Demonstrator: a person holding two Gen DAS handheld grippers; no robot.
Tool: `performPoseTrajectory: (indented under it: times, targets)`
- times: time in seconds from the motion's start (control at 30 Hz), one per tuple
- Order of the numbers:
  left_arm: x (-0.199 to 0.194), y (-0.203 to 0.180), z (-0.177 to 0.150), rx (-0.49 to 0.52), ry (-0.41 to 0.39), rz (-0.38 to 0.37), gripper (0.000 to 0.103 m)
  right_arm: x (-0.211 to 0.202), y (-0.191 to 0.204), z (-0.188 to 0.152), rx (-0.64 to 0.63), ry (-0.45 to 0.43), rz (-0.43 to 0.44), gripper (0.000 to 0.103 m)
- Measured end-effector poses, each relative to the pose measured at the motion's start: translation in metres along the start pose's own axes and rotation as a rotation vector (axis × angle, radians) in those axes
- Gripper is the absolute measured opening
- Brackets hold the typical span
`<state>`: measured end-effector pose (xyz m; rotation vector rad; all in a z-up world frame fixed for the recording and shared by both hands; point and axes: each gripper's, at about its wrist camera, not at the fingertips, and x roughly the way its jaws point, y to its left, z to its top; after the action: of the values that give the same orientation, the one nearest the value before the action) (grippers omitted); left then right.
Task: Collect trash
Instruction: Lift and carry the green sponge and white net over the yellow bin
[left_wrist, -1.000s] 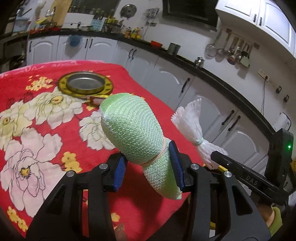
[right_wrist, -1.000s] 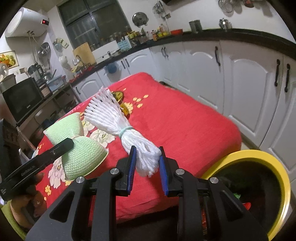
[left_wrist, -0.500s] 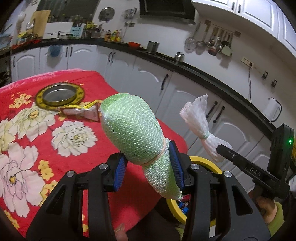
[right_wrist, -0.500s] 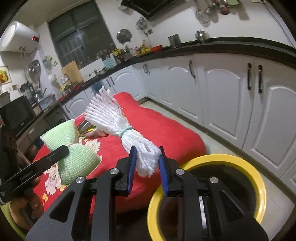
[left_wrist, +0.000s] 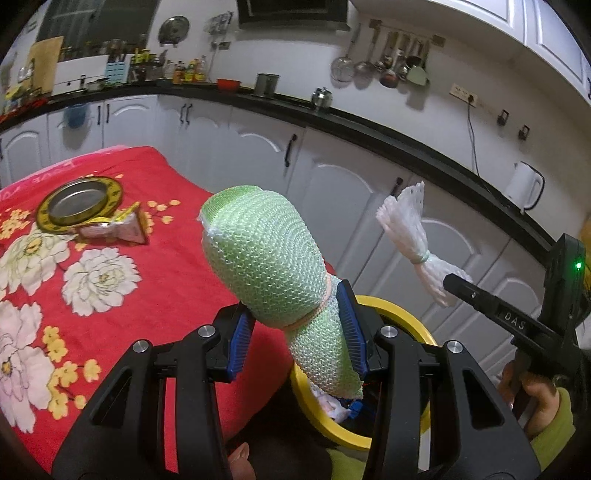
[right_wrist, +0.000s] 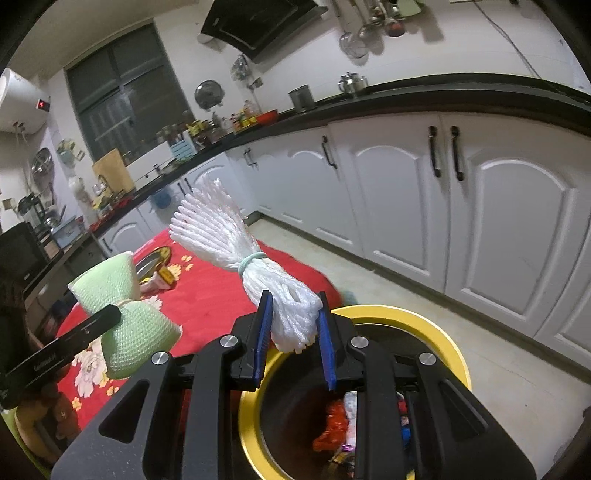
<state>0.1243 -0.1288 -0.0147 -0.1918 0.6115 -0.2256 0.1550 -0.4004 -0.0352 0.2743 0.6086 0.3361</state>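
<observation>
White kitchen cabinets are running behind a counter (left_wrist: 155, 280) draped in a red flowered cloth, where a steel plate (left_wrist: 79, 199) and a small wrapper (left_wrist: 122, 230) are still lying. Left to right, the left gripper (left_wrist: 295, 332) is clenching its jaws on a green foam net (left_wrist: 266, 254) above the near rim of the yellow bin (right_wrist: 436, 332), while the right gripper (right_wrist: 293, 332) is pinching a white foam net (right_wrist: 236, 240) over the bin's mouth. Being so light and springy, either net risks catching a pad or bouncing off the rim onto the floor if let go off-centre.

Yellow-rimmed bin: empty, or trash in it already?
Not empty. The bin holds wrappers at the bottom, red and white among them.
</observation>
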Motion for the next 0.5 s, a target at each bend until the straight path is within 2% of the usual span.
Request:
performPoseTrajectory:
  times: [0.5]
  targets:
    - [0.022, -0.043, -0.014, 0.102, 0.050, -0.079, 0.036, -0.024, -0.033, -0.009, 0.036, -0.031, -0.088, 0.023]
